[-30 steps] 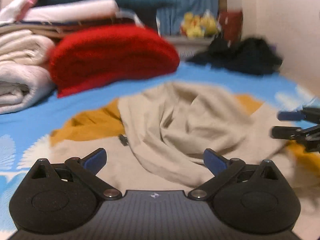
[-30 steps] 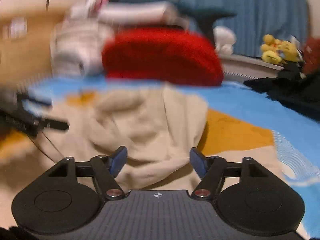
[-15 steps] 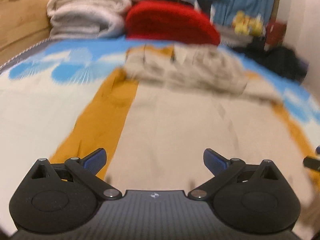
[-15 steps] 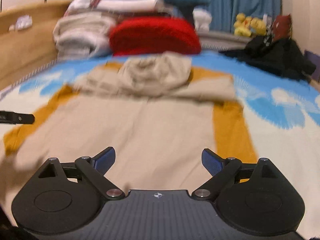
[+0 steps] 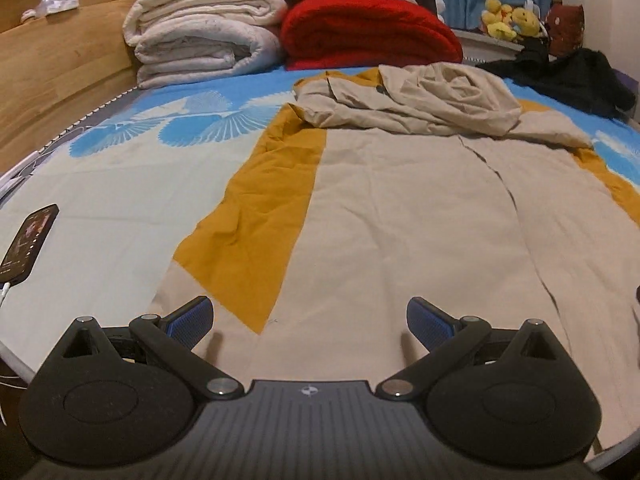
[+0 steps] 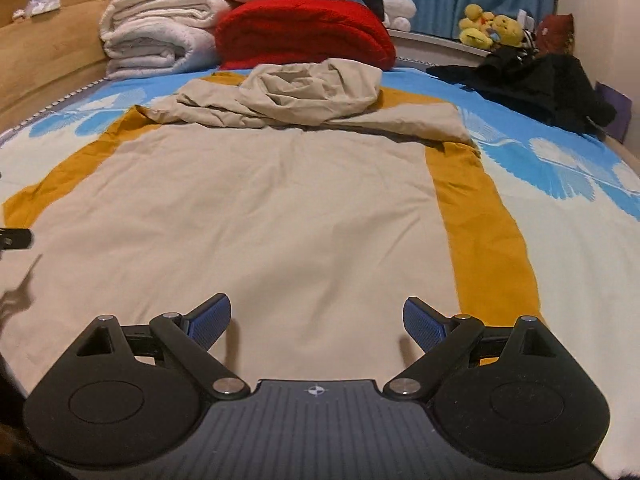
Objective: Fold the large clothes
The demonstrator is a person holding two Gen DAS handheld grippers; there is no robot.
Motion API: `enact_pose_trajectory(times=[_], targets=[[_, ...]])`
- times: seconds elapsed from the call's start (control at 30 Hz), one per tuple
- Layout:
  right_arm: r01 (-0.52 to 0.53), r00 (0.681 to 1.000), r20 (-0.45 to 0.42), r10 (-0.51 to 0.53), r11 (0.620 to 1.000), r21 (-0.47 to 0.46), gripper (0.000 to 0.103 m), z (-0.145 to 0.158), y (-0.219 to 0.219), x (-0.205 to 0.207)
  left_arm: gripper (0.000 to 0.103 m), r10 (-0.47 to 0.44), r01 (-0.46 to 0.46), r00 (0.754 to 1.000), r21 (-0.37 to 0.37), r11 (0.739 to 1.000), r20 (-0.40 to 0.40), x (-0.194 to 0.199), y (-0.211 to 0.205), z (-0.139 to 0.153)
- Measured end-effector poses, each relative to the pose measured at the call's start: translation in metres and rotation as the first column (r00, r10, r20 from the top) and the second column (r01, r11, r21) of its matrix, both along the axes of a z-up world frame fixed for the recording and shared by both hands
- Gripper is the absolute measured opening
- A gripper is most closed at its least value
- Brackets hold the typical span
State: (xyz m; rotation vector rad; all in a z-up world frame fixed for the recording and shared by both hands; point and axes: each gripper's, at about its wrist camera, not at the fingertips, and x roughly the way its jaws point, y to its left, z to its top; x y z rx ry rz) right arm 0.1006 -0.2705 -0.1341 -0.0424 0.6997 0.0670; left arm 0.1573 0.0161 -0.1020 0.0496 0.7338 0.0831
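A large beige garment (image 5: pixel 400 216) with mustard-yellow side panels is lying spread flat on the blue-and-white patterned bedsheet (image 5: pixel 120 184), its far end bunching in a crumpled heap near the red blanket (image 5: pixel 368 36); the left gripper (image 5: pixel 310 320) is hovering over the near hem with jaws spread wide, gripping nothing; the right gripper (image 6: pixel 316 320) is likewise standing released above the beige cloth; a phone (image 5: pixel 28 244) is lying at the sheet's left edge; black clothes (image 6: pixel 532 80) are sitting far right.
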Motion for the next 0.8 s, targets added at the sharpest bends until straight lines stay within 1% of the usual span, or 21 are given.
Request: enact_pose_trajectory(times=[0.13,0.27,0.37,0.43,0.47,0.5,0.53,0.6,0.63,0.7,0.77,0.8], targets=[[0.018,1.000,-0.006,-0.018,1.000,-0.007,0.093,-0.004,-0.002,-0.001,0.103,0.014,-0.014,1.000,-0.002,1.000,0.006,-0.003,0.004,0.003],[0.033,0.999,0.015,-0.033,0.999,-0.025,0.093,-0.002,-0.007,-0.003,0.103,0.033,-0.033,0.999,0.008,0.999,0.028,0.000,0.013,0.008],[0.059,0.997,0.055,-0.056,0.997,-0.050,0.093,0.009,-0.018,-0.005,0.103,0.097,-0.098,0.995,0.040,0.994,0.035,0.007,0.029,0.014],[0.095,0.991,0.099,-0.088,0.993,-0.067,0.093,0.020,-0.033,-0.008,0.103,0.148,-0.149,0.989,0.055,0.987,0.012,0.014,0.044,0.014],[0.118,0.987,0.114,-0.110,0.991,-0.064,0.093,0.024,-0.043,-0.009,0.103,0.148,-0.147,0.989,0.051,0.988,-0.012,0.018,0.051,0.012],[0.149,0.983,0.117,-0.142,0.988,-0.050,0.093,0.027,-0.056,-0.009,0.103,0.129,-0.128,0.991,0.024,0.992,-0.048,0.023,0.058,0.009],[0.186,0.978,0.103,-0.183,0.982,-0.022,0.094,0.027,-0.071,-0.009,0.103,0.101,-0.103,0.991,-0.017,0.994,-0.090,0.028,0.064,0.006],[0.252,0.967,0.033,-0.254,0.966,0.053,0.094,0.022,-0.100,-0.008,0.103,0.053,-0.064,0.989,-0.072,0.995,-0.141,0.033,0.070,-0.002],[0.290,0.957,-0.013,-0.290,0.952,0.098,0.094,0.017,-0.115,-0.009,0.103,0.031,-0.044,0.986,-0.075,0.996,-0.166,0.034,0.071,-0.006],[0.336,0.941,-0.108,-0.322,0.926,0.170,0.094,0.004,-0.136,-0.012,0.103,0.012,-0.026,0.977,-0.063,0.998,-0.215,0.038,0.071,-0.017],[0.362,0.924,-0.207,-0.320,0.908,0.212,0.094,-0.010,-0.147,-0.014,0.103,0.013,-0.031,0.975,-0.077,0.997,-0.221,0.038,0.074,-0.019],[0.362,0.918,-0.255,-0.305,0.906,0.221,0.094,-0.017,-0.148,-0.015,0.103,0.020,-0.040,0.974,-0.085,0.996,-0.225,0.038,0.074,-0.020]])
